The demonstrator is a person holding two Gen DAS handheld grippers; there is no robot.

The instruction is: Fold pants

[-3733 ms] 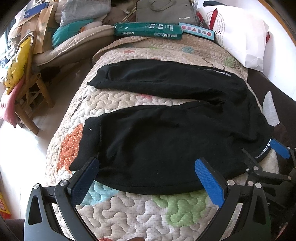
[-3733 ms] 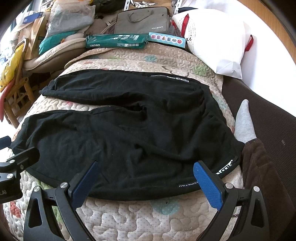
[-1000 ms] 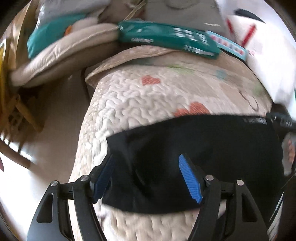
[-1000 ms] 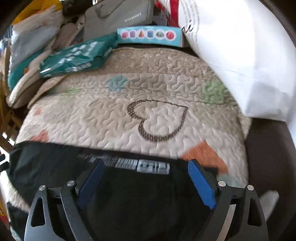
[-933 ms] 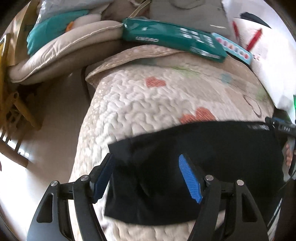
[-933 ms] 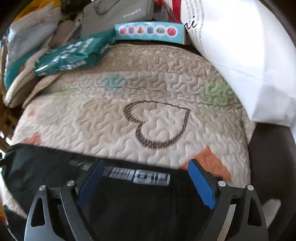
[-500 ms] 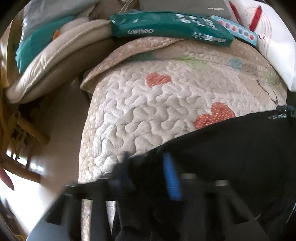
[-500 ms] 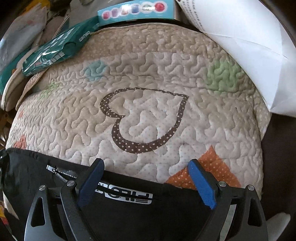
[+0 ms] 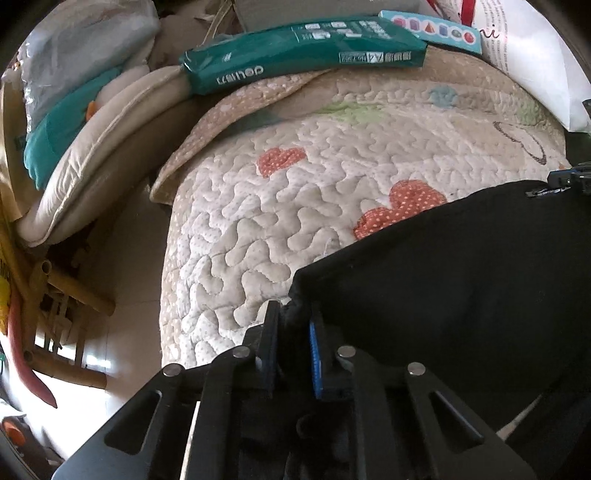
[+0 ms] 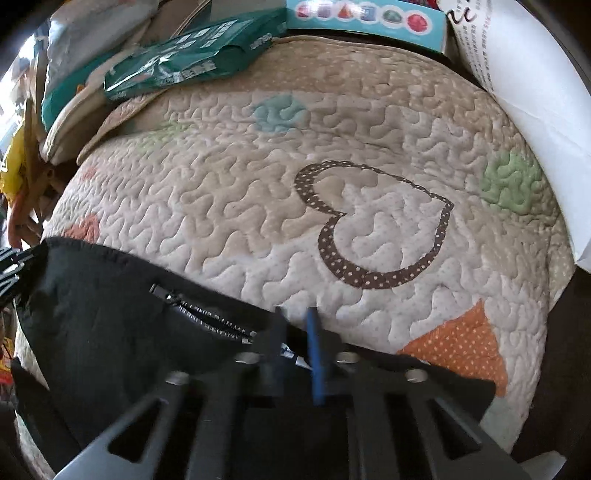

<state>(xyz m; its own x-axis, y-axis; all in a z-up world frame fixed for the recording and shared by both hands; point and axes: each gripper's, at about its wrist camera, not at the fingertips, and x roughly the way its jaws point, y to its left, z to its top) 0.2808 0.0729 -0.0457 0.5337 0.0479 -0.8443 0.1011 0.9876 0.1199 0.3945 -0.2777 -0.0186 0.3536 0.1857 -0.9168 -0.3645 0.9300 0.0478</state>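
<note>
Black pants (image 9: 461,277) lie folded lengthwise on a quilted bedspread (image 9: 280,206). My left gripper (image 9: 293,321) is shut on the pants' left corner, the leg end. In the right wrist view my right gripper (image 10: 295,325) is shut on the waistband edge of the pants (image 10: 110,302), next to a zipper pocket (image 10: 199,310). The right gripper's tip also shows at the right edge of the left wrist view (image 9: 569,179).
A green package (image 9: 295,48) and a blue box (image 9: 432,26) lie at the quilt's far edge. A white pillow (image 10: 524,74) is at the right. Cushions (image 9: 92,129) and a wooden chair (image 9: 55,295) stand to the left, beyond the bed's edge.
Both grippers have closed on the pants' far edge: the left on the leg corner, the right on the waistband. Earlier the pants lay spread out; they now lie folded in half.
</note>
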